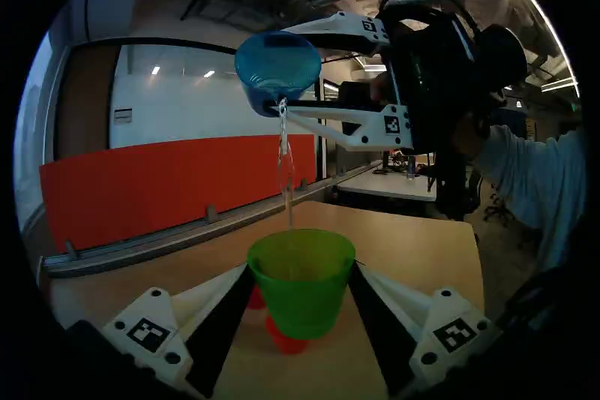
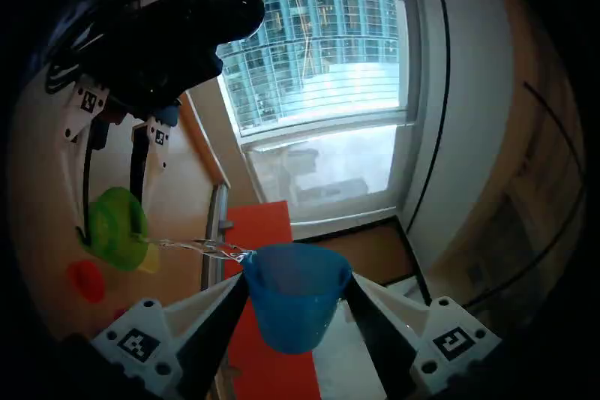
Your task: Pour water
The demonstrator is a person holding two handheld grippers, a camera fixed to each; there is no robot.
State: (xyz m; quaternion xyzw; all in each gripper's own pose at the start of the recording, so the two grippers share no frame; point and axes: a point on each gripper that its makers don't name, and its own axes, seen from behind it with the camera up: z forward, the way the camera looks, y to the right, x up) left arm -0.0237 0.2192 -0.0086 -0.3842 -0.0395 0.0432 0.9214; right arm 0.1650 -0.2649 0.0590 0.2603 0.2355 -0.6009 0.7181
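Our left gripper is clamped on the green cup, upright over the table, well short of its far edge. Our right gripper grips the blue cup, tipped, straight above it. The water stream drops from the blue lip into the green mouth; we judge that this vertical line-up is what the pour turns on, whichever way we tip next

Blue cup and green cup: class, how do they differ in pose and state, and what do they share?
The blue cup is tipped, held high; the green cup is upright, lower. The blue cup gives out water; the green cup receives it. Both are held between fingers.
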